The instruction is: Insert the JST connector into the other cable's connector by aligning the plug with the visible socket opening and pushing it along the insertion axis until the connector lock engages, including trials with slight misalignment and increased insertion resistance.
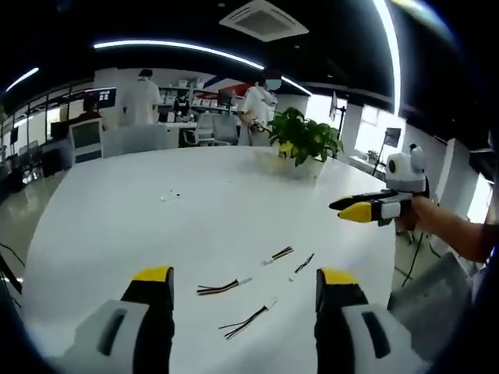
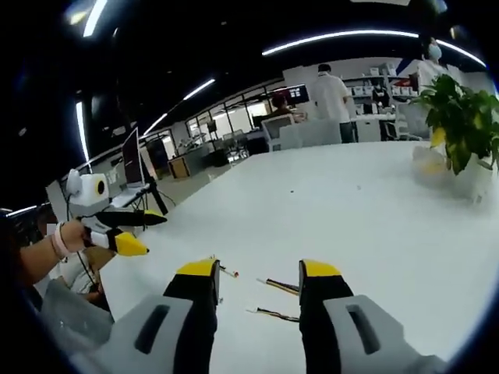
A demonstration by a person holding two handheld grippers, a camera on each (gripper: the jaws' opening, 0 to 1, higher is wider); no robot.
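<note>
Left gripper view: the left gripper [image 1: 244, 287] hovers with fingers released over the white surface [image 1: 117, 218], where four short cables [image 1: 248, 320] lie loose between and just beyond its fingers. The right gripper [image 1: 352, 208] hangs at the right, fingers spread, grasping nothing. A potted plant [image 1: 302, 140] stands at the far side.

Four short cable pieces are counted on the white table [image 1: 117, 226], all on the near side of the potted plant [image 1: 304, 140]: cable one [image 1: 222, 287], cable two [image 1: 248, 321], cable three [image 1: 278, 255], cable four [image 1: 304, 264]. One plant is counted. Two standing people are counted beyond the plant: person one [image 1: 140, 100], person two [image 1: 257, 105]
</note>
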